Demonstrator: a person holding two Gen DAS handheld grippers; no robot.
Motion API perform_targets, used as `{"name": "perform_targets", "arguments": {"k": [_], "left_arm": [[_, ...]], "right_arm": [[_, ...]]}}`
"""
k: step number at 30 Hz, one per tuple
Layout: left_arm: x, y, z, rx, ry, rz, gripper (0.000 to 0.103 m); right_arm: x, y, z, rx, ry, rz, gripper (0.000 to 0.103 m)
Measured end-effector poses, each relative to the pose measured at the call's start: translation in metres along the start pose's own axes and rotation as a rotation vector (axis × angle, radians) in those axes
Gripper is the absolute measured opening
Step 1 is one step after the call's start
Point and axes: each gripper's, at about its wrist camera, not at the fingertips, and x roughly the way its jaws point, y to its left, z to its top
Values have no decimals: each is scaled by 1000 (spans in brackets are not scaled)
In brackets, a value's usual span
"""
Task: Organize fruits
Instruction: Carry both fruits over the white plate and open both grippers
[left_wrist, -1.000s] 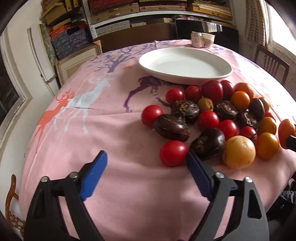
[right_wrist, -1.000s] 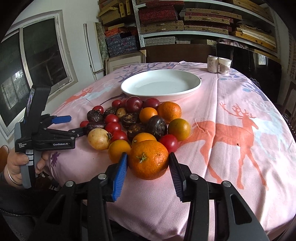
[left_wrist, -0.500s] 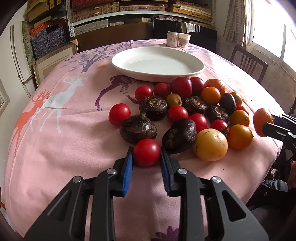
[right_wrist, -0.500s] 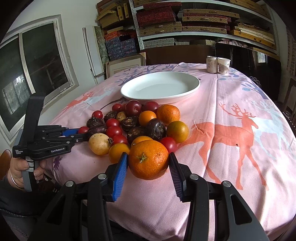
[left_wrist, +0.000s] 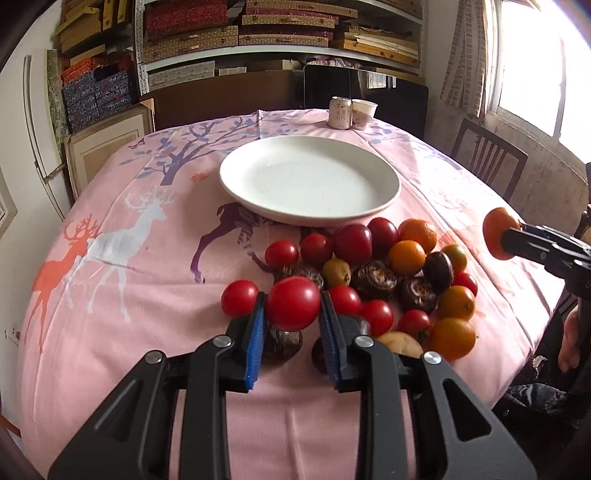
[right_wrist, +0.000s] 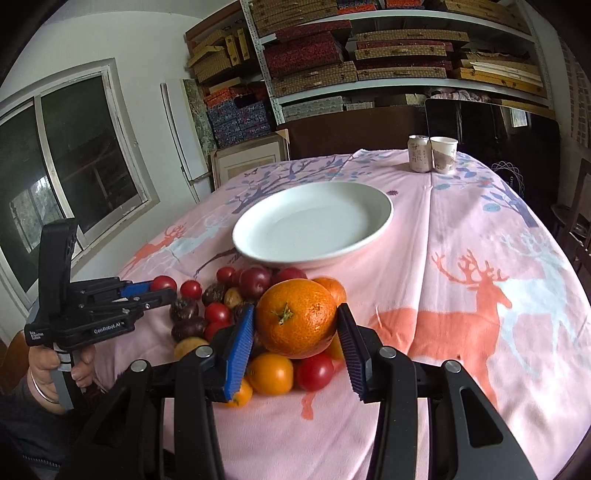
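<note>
My left gripper is shut on a red tomato and holds it above the fruit pile; it also shows in the right wrist view. My right gripper is shut on a large orange, lifted above the pile; it shows at the right edge of the left wrist view. The pile of tomatoes, oranges and dark fruits lies on the pink cloth in front of an empty white plate, which also shows in the right wrist view.
A can and a paper cup stand at the table's far edge. A wooden chair stands at the right. Shelves with boxes line the back wall. The pink deer-print tablecloth covers the round table.
My left gripper closed on the red tomato and lifted it off the cloth. My right gripper has raised the orange higher above the pile.
</note>
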Motion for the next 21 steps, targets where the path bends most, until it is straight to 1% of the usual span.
{"name": "perform_targets", "arguments": {"k": [4,7,11,14,15,16,17,18,19,21], "left_arm": [[29,-5,44,11,14,-10,27],[60,-11,76,37,41,2,27],[109,-12,105,37,121,2,27],[139,-7,111,15,189,-7,28],[143,-5,111,8,196,-2,34],[143,-2,111,-3,196,4,45],[139,1,112,-22,185,1,52],[131,3,112,-39,160,-6,65],[119,6,111,-50,126,-7,69],[90,8,106,-48,68,-10,69]], "right_arm": [[34,-13,44,34,12,22,46],[71,-24,68,59,60,18,46],[116,-31,79,71,131,-13,46],[134,-34,81,74,159,-29,46],[137,-34,81,72,165,-33,47],[138,-34,81,76,171,-38,49],[135,-34,82,82,164,-35,59],[130,-34,83,84,142,-38,62],[124,-34,84,79,123,-47,63],[110,-34,83,75,103,-52,62]]}}
